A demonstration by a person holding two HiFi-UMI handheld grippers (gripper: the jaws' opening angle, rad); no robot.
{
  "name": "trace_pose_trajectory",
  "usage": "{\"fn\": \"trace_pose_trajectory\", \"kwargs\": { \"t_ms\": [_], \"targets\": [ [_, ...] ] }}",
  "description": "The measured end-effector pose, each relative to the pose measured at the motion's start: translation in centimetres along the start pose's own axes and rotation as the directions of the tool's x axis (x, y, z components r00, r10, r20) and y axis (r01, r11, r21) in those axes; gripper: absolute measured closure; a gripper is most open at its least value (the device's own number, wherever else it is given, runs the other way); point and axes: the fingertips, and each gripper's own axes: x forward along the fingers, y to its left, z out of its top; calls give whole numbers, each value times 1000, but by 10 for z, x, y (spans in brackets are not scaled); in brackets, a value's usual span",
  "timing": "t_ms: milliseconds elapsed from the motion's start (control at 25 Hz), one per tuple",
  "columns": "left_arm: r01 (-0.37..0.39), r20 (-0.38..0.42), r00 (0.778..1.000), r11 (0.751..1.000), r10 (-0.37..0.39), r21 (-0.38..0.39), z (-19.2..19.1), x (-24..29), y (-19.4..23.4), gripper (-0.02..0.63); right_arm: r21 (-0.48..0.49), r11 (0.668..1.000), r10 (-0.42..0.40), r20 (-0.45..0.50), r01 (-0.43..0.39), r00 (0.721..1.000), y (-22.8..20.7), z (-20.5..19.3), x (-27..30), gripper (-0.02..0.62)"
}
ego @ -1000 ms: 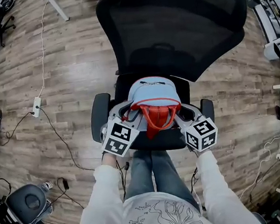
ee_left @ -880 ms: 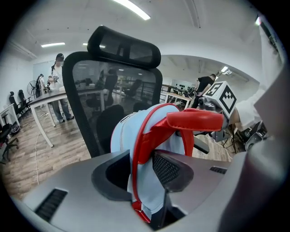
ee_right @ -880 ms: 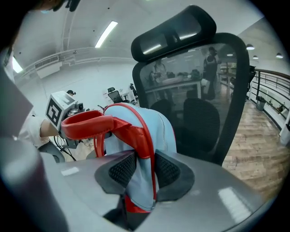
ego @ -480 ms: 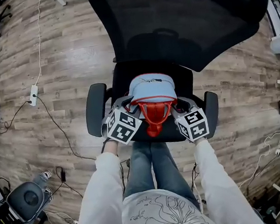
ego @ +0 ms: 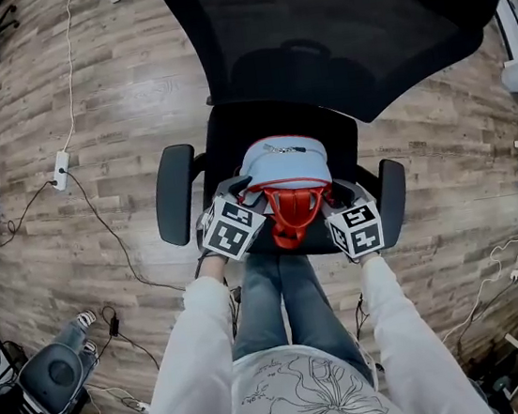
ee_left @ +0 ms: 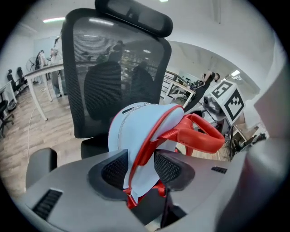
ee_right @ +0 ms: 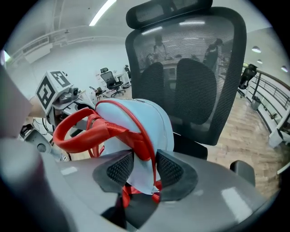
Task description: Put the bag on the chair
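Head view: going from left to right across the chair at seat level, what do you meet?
Left armrest → left gripper → bag → right gripper → right armrest. Both grippers' jaws have just been opening, with the bag's edges between them.

**One chair, one bag, two grippers**

A single black mesh chair [ego: 331,31] has two armrests, one [ego: 175,195] on its left side and one [ego: 393,201] on its right. One light-blue bag [ego: 282,163] sits on the chair's seat, with one thick red handle [ego: 294,208] showing toward the seat's front edge. Two grippers are at that front edge, the left gripper [ee_left: 141,168] and the right gripper [ee_right: 144,170]. Each has one marker cube and two jaws, which have just been opening with the bag's edge between them. One white power strip [ego: 61,170] lies on the floor left of the chair, among several cables.
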Motion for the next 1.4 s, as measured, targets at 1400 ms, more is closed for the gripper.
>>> {"fn": "trace_pose_trajectory", "kwargs": {
  "t_ms": [1400],
  "targets": [
    [-305, 760, 539, 925, 363, -226, 216, -300, -6, 591, 58, 953, -227, 784, 296, 578, 26, 262, -262, 572]
  ]
}}
